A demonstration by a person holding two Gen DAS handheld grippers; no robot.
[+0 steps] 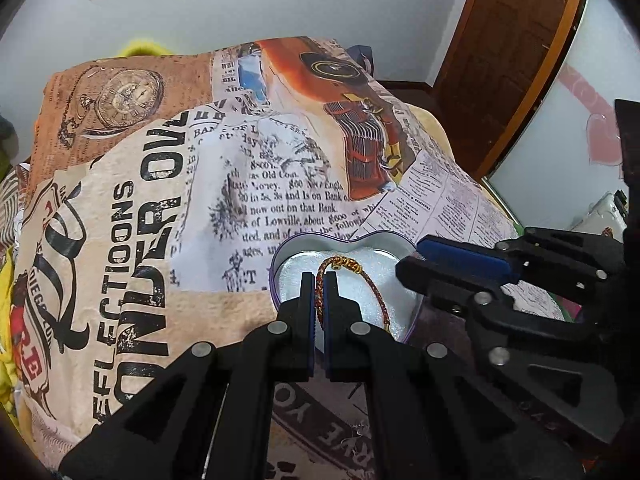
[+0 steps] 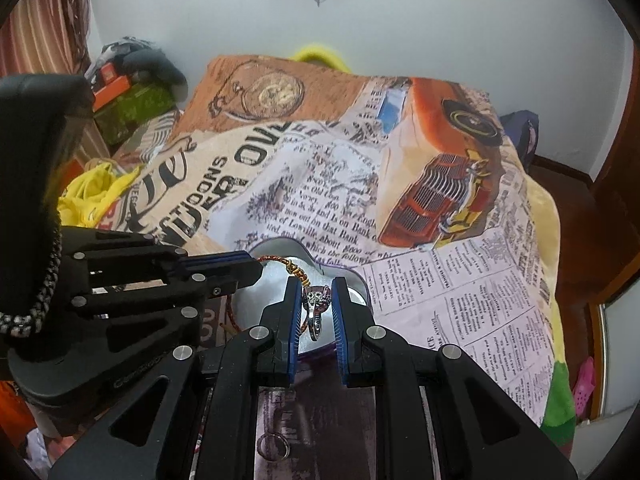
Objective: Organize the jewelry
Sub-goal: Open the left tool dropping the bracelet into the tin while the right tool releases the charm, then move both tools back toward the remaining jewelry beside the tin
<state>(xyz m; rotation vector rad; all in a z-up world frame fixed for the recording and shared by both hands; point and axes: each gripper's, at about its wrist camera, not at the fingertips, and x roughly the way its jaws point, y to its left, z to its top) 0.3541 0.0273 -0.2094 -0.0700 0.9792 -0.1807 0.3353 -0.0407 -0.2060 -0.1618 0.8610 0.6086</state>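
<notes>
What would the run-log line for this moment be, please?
left claw: shut on braided bracelet over heart tin | right claw: around silver ring, contact unclear | loose ring on blanket

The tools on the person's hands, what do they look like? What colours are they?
Each tool, the left tool and the right tool, is matte black plastic with two flat fingers lined with ribbed blue pads. Angular black links with triangular cut-outs carry the fingers, joined by round silver pins. A black-and-white braided cord hangs beside the left tool's body. No sleeves or hands show.
</notes>
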